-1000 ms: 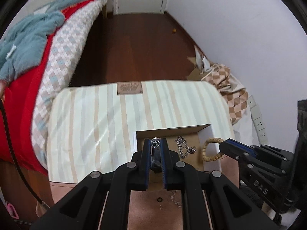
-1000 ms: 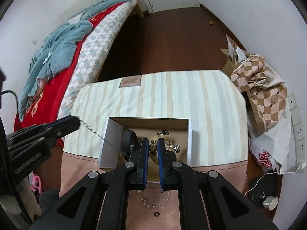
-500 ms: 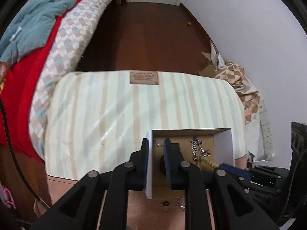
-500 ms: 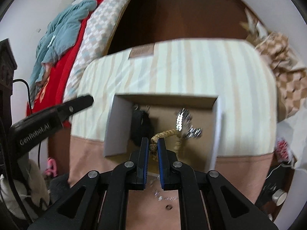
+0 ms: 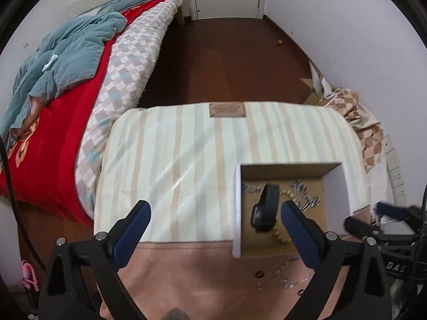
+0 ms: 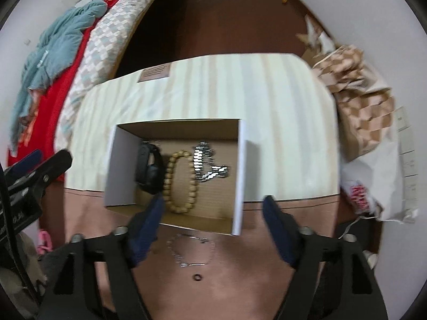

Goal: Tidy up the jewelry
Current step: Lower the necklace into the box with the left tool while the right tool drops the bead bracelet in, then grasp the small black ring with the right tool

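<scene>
Cardboard box (image 6: 241, 176) sits on the striped cushion (image 6: 280, 101); inside lie a black watch (image 6: 149, 169), a wooden bead bracelet (image 6: 181, 184) and a silver chain (image 6: 209, 164). I am opening both jaws: left gripper (image 5: 214, 222) and right gripper (image 6: 213, 216) stand apart, nothing between them. I should clear the box walls, then descend squarely on the thin necklace (image 6: 190, 249) and small ring (image 6: 197, 277) lying outside.

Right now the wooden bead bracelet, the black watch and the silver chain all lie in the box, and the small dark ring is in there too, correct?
Not the ring: the right wrist view shows it outside the box, on the pink surface in front. The bead bracelet, watch and silver chain are inside.
</scene>
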`<state>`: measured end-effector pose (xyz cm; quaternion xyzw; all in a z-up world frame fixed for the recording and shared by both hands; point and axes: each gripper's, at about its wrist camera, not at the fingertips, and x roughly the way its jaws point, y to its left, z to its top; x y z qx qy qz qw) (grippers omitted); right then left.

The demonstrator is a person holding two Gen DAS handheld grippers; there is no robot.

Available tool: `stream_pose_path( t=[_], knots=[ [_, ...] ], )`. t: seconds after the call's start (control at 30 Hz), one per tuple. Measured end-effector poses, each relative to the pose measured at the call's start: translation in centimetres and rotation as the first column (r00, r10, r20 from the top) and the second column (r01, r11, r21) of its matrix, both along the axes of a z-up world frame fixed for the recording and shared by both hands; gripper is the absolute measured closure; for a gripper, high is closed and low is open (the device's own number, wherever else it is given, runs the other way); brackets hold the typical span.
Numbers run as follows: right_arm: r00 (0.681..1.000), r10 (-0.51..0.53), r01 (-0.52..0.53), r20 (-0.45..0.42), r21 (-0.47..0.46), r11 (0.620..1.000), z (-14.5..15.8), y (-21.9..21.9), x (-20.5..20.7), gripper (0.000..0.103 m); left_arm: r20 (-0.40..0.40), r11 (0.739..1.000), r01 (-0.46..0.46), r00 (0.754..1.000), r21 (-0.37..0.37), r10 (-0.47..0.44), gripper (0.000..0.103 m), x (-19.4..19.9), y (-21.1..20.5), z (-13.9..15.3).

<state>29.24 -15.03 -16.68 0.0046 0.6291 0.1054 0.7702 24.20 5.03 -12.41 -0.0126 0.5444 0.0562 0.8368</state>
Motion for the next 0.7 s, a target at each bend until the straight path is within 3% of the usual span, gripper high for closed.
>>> stream_pose_path(
  t=[0.1,0.33,0.7],
  knots=[
    [0.999,-0.014,0.016,0.041,-0.064,0.998,0.0,0.1,-0.9,0.006,-0.001,0.999,-0.001,1.000,0.032,0.001,0.002,-1.1,-0.3,-0.6],
    [0.995,-0.030,0.042,0.095,-0.134,0.990,-0.4,0.0,-2.9,0.006,0.011,0.999,-0.012,1.000,0.048,0.012,0.002,-3.2,-0.8,-0.5],
    [0.976,-0.036,0.070,0.214,-0.152,0.986,4.1,0.1,-6.9,0.006,0.121,0.996,-0.031,0.992,0.088,0.020,0.002,-7.5,-1.4,3.1]
  ],
)
